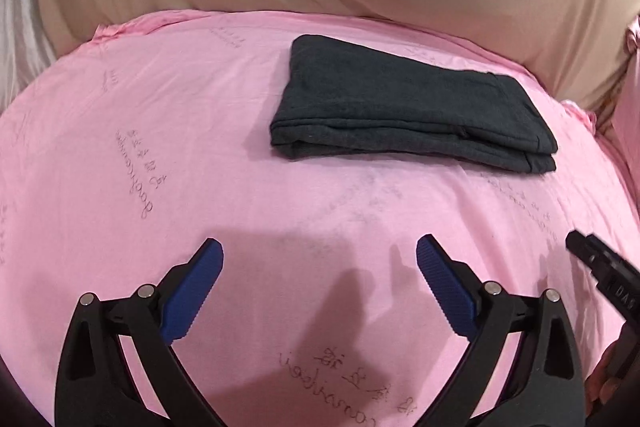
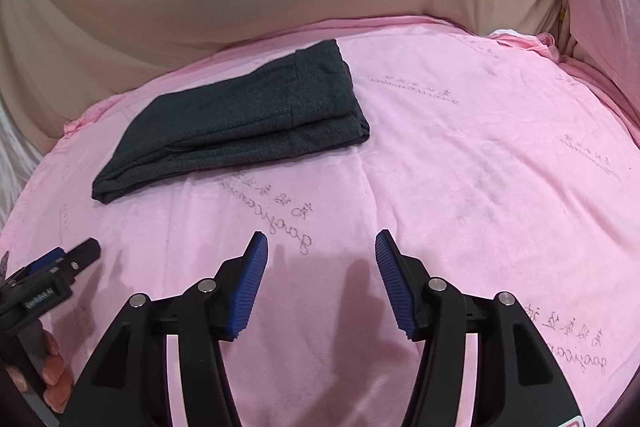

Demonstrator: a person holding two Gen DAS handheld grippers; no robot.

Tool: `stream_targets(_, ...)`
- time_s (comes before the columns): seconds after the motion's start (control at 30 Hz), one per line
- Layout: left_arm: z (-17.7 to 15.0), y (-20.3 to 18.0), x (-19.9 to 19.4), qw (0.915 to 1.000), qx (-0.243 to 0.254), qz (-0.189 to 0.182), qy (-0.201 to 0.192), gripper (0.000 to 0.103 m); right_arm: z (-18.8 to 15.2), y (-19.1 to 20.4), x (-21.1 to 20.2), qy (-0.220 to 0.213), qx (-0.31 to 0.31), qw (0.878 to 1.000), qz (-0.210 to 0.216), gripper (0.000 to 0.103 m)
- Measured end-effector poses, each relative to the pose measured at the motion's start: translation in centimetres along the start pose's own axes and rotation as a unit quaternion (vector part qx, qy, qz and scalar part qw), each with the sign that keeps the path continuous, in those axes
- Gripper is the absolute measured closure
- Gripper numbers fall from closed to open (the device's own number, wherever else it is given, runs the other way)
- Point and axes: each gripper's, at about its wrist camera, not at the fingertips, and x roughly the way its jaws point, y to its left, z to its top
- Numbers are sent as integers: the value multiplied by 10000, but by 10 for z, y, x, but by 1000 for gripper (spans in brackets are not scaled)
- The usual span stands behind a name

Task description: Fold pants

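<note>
Left wrist view has the pants (image 1: 412,107) sitting as a dark, compact rectangle on the pink sheet (image 1: 120,187), toward the far edge and a bit right of centre. Looks like the folding is basically done, several layers stacked, edges fairly even.

Both tongs are spread wide and holding nothing. The left gripper (image 1: 320,259) hovers over bare sheet, well apart from the pants, and same deal for the right gripper (image 2: 322,251).

What could go wrong from here, as I see it:
- if either gripper goes back in to tidy, a blue pad could snag just the top layer and peel the fold open
- the sheet is loose and rumpled at the far edge, so dragging a finger across it could pull it and shift the stack
- the layers on the near edge look a little stepped, so a nudge from the side could slide them apart

What 1 view gives that the other doesn't: the right wrist view shows the pants from their other end, with what I think is the waistband at the far end, though it's too dark to be sure. It also catches the person's fingers (image 2: 52,375) wrapped around the left gripper's handle. The left view shows the stacked edges on the near side more clearly, plus just the tip of the right gripper at its right edge.
</note>
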Motion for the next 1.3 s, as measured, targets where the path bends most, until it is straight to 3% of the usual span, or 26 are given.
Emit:
stream_targets(0.37,-2,-20,-11,9985,412,194,-312,9,-6,18,-2,-16,-364,9982,-467,44)
stream_targets(1.3,-3,-31,-6,9963,774,337,-170,15,-5,13,-3,-32,-328,9984,-464,37)
